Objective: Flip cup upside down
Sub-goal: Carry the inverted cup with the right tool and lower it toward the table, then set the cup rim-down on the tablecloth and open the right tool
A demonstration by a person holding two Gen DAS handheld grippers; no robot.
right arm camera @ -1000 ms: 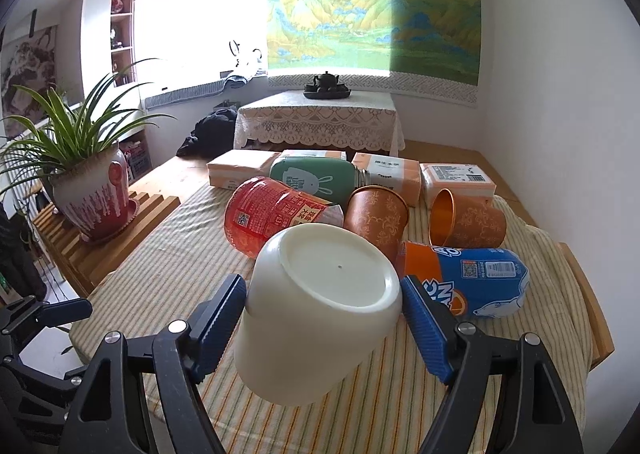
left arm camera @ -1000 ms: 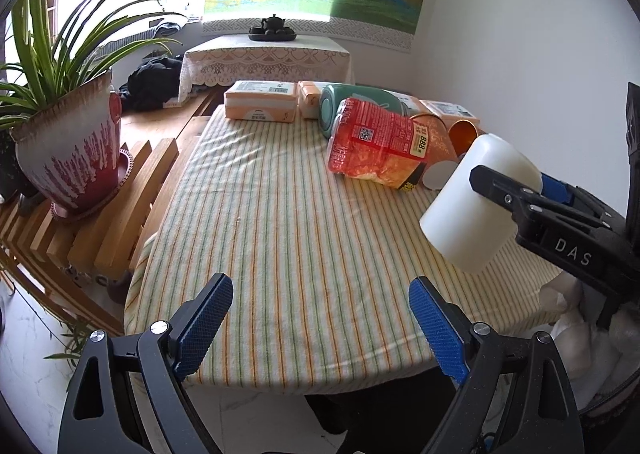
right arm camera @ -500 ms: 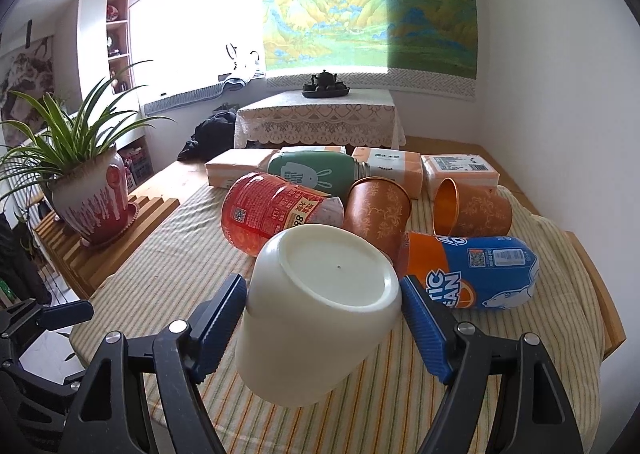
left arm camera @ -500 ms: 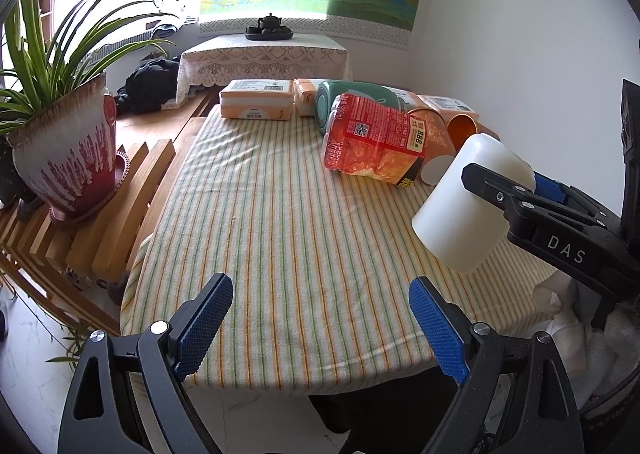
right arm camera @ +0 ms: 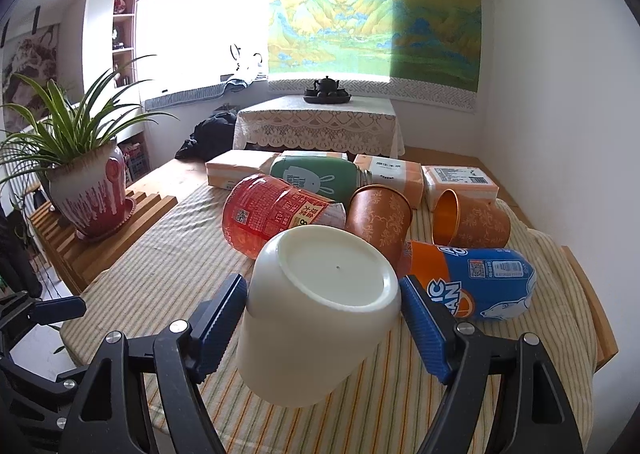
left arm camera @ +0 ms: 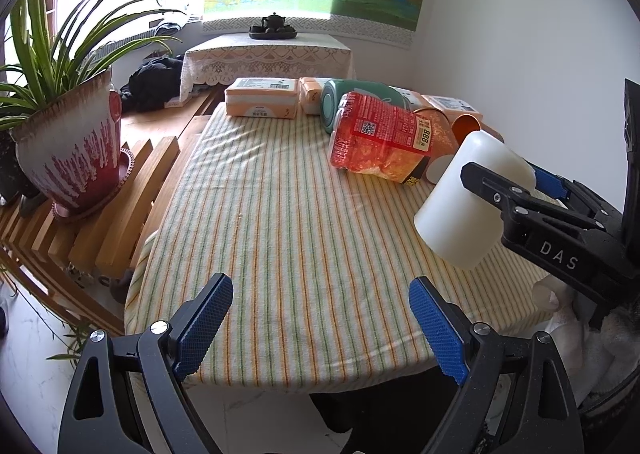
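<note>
The right gripper [right arm camera: 322, 328] holds the white cup [right arm camera: 320, 310] clamped between its blue fingers [right arm camera: 218, 320], the cup tilted with its flat base turned up and away toward 12 o'clock and its mouth pointing down toward the striped cloth of the desk [right arm camera: 132, 286]. In the left wrist view the same cup [left arm camera: 472, 202] hangs in the air at 3 o'clock, above the right part of the desk [left arm camera: 280, 222], gripped from the side by the black right gripper [left arm camera: 500, 190].

The left gripper [left arm camera: 320, 322] hovers at the near edge of the desk with its fingers [left arm camera: 204, 318] spread wide and nothing between them.

Beyond the cup, toward 12 o'clock, a red bottle [right arm camera: 272, 214] lies on its side, with a green bottle [right arm camera: 316, 178] behind it. Two copper-coloured cups [right arm camera: 378, 220] sit toward 1 o'clock, one of them lying on its side. An orange-and-blue bottle [right arm camera: 476, 286] lies just beside the cup at 2 o'clock. A potted plant [right arm camera: 86, 190] stands on a wooden slatted rack at 10 o'clock.
</note>
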